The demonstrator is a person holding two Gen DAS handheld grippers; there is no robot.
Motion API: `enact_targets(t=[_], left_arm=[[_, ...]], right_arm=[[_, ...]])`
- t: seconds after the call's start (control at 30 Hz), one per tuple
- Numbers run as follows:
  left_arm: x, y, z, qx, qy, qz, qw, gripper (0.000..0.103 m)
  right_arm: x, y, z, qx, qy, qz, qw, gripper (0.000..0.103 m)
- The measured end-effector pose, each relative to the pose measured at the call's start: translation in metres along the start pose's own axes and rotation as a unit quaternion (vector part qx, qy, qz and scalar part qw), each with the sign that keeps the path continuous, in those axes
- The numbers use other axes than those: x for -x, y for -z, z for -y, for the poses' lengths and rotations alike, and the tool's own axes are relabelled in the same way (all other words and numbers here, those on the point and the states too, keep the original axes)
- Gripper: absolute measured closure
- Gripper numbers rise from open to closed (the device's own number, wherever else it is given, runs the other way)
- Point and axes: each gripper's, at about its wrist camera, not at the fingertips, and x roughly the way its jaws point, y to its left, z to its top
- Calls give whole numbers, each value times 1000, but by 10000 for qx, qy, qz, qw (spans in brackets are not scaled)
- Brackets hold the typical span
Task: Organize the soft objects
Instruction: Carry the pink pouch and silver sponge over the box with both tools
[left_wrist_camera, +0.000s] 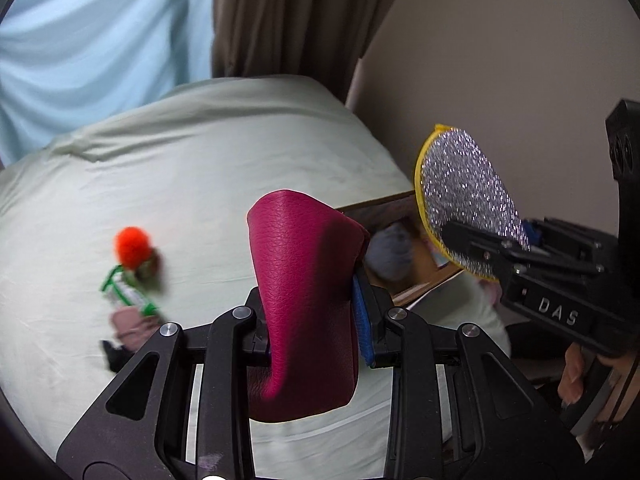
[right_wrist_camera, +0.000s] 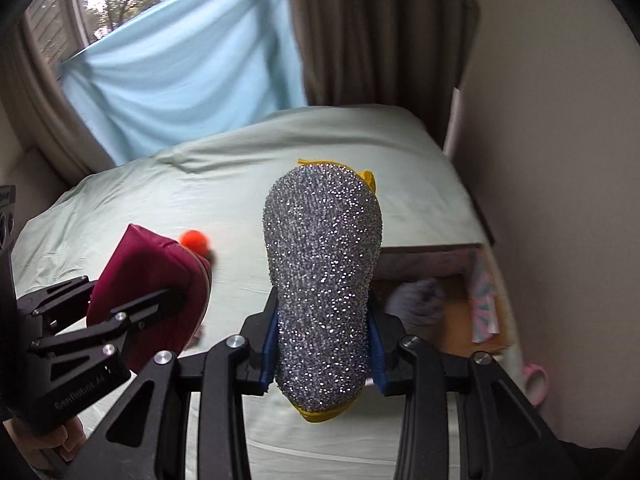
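My left gripper [left_wrist_camera: 312,320] is shut on a magenta leather-look pouch [left_wrist_camera: 304,280] and holds it above the pale green bed [left_wrist_camera: 200,168]; the pouch also shows in the right wrist view [right_wrist_camera: 152,280]. My right gripper [right_wrist_camera: 322,344] is shut on a silver glitter scrub pad with a yellow rim [right_wrist_camera: 324,272], also seen in the left wrist view [left_wrist_camera: 468,196], held above the bed beside a cardboard box [right_wrist_camera: 452,308]. An orange pompom [left_wrist_camera: 132,242] lies on the bed at left with a green-and-white item [left_wrist_camera: 128,292] and a pink item [left_wrist_camera: 132,322].
The open cardboard box [left_wrist_camera: 404,240] sits at the bed's right edge by the wall and holds a grey soft object [right_wrist_camera: 420,300] and a patterned cloth [right_wrist_camera: 486,300]. Brown curtains [right_wrist_camera: 360,40] and a light blue sheet [right_wrist_camera: 180,80] hang behind. A pink cup [right_wrist_camera: 536,384] is at lower right.
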Motion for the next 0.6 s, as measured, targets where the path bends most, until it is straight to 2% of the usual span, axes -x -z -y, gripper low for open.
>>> enact_targets(t=[0.17,0.3,0.5,0.6], left_arm=[[-49,-13,45,102,119,-284,9995,77],[-91,-17,67,164,130,-568,9982,77],[-155,-16,73,364,-17,-1101,9932,77],[-191,-14,69,434,-140,-1470,9881,77]], right_arm=[[-16,-3,51,-237,106,-226,9994,69],[-39,-3,88,-455,137,-438,9979,69],[-83,1,135,-646,155,-880,9939,69],[-107,1,147,-725,179,-1101,9911,69]])
